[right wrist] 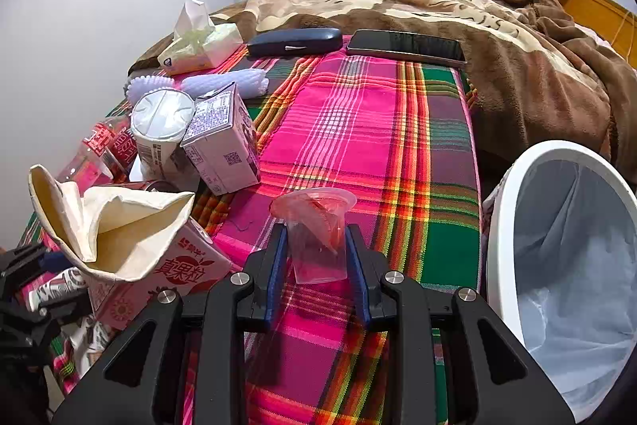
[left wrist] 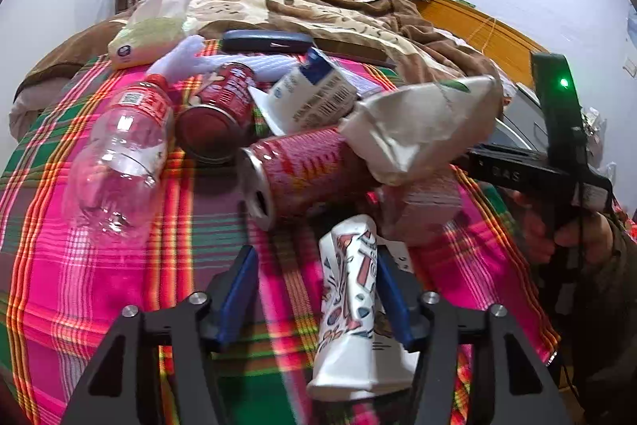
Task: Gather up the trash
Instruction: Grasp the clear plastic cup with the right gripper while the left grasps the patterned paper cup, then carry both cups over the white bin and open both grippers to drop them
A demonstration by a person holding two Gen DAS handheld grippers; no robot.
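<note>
Bedroom clutter all over a pink, green and orange plaid bedspread (right wrist: 358, 130), and you're mid-collection with both tools busy. Your right gripper (right wrist: 316, 245) has its blue-padded jaws closed against the sides of a small clear plastic cup with red residue inside (right wrist: 316, 226), which looks lifted just off the cloth, though contact underneath is hard to judge. Just to its right sits the white round trash bin with a pale liner bag (right wrist: 557, 265), mouth open and tilted your way. So the step in hand looks like carry-and-drop: swing right, get the cup over the rim, then release.

Your left gripper (left wrist: 314, 289) has its jaws spread wide. A crushed white paper cup with red and blue patterns (left wrist: 350, 305) lies between them, touching the right pad, the left pad well clear. Squeeze to claim it.

Beyond that cup the pile waits: a pink drink can on its side (left wrist: 302, 174), a crumpled cream paper bag (left wrist: 418, 130) resting on it, a dark red can (left wrist: 223, 114), a clear plastic bottle with a red label (left wrist: 123, 154) and a white-and-blue carton (left wrist: 314, 90). Farther back, a dark glasses case (right wrist: 294, 42) and black phone (right wrist: 406, 46) aren't likely trash.

The bin's bottom is cut off, so you can't tell what it holds. Items under the paper bag stay hidden.
</note>
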